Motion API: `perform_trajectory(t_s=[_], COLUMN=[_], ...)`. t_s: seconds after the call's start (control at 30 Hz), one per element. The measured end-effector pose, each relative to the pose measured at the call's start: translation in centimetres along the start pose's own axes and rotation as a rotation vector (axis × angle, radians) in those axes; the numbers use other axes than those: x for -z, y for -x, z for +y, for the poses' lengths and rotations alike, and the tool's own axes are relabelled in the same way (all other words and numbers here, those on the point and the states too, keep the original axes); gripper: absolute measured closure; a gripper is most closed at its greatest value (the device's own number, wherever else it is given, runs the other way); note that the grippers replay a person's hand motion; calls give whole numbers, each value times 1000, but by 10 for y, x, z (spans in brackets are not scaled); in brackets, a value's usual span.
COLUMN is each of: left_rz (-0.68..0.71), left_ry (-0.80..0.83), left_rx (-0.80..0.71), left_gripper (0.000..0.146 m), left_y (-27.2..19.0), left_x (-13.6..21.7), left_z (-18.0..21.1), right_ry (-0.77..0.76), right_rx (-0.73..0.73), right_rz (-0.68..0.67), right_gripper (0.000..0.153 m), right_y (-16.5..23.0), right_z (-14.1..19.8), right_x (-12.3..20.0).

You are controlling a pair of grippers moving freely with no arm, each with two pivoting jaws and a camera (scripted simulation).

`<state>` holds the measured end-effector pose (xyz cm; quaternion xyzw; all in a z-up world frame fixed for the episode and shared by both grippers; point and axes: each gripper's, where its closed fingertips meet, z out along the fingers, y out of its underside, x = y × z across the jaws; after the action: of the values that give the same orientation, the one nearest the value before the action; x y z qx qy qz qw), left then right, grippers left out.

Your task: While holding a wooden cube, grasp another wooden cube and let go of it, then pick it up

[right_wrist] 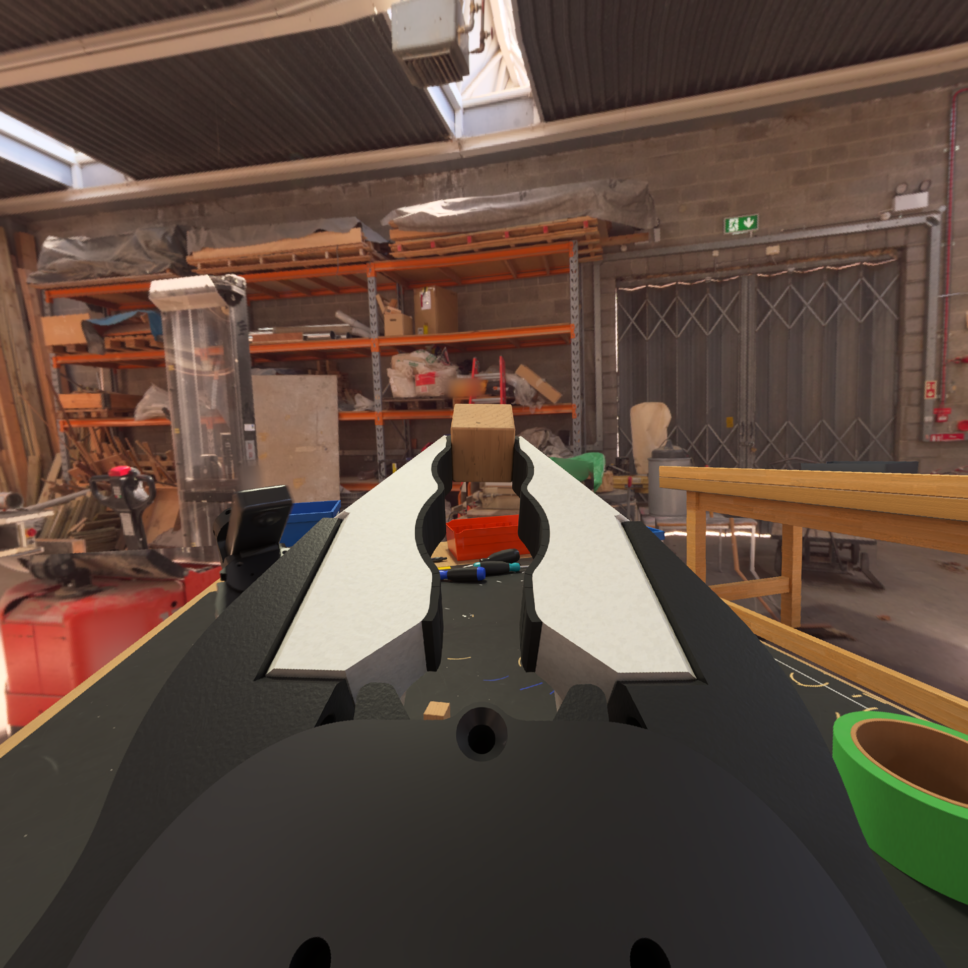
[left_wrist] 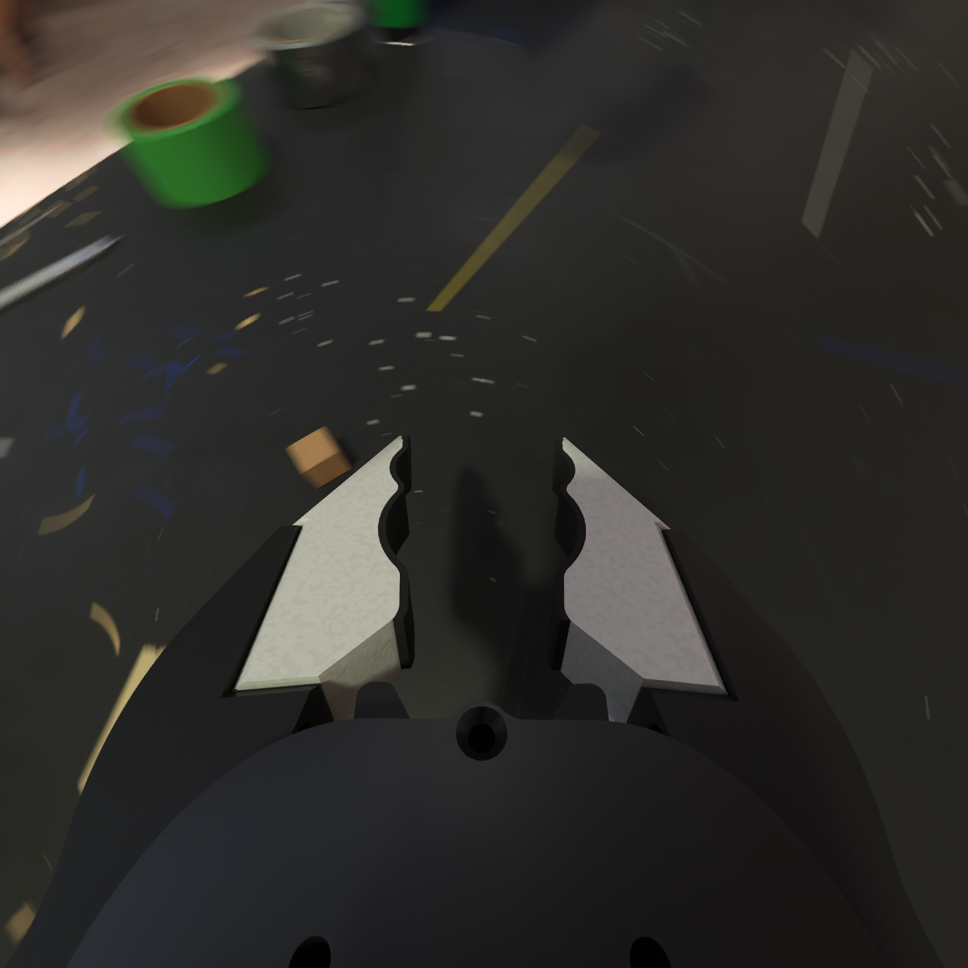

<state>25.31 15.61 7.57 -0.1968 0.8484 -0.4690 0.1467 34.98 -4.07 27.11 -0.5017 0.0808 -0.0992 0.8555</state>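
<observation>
While the right gripper (right_wrist: 482, 445) clamps a wooden cube (right_wrist: 482, 442) between its fingertips, lifted well above the dark table (right_wrist: 105, 744), the left gripper (left_wrist: 482, 440) hangs over that table with its jaws spread and nothing between them. A second wooden cube (left_wrist: 318, 454) lies on the table just left of the left gripper's left fingertip, close beside it, though contact cannot be judged; the left wrist view is smeared with blur. In the right wrist view this cube shows small and low, between the finger bases.

A green tape roll (left_wrist: 191, 141) stands far left in the left wrist view, with a grey metal can (left_wrist: 319, 57) beyond it. In the right wrist view the green roll sits near on the right. Farther off lie screwdrivers (right_wrist: 487, 565) and a red bin (right_wrist: 484, 534), with a blue bin (right_wrist: 309, 516) to the left.

A green sign (right_wrist: 740, 224) hangs on the far brick wall; no brand or label shows on the cubes or tape.
</observation>
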Motion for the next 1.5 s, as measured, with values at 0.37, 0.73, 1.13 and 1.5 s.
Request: perform_trajectory(t_s=[0.37, 0.73, 1.13, 1.5], left_rz=[-497, -526, -144, -332], left_ry=[214, 287, 319, 348], left_rx=[451, 303, 185, 284], left_gripper=[86, 124, 125, 105], left_y=[89, 97, 61, 56], left_x=[-48, -64, -66, -58], left_z=[42, 42, 39, 47], right_ry=[86, 134, 138, 138], right_rx=[-6, -12, -11, -14], right_rz=[-53, -90, -97, -97], right_gripper=[131, 131, 131, 131], right_y=[7, 13, 11, 10], right_z=[26, 41, 42, 44], right_x=[-9, -16, -10, -10])
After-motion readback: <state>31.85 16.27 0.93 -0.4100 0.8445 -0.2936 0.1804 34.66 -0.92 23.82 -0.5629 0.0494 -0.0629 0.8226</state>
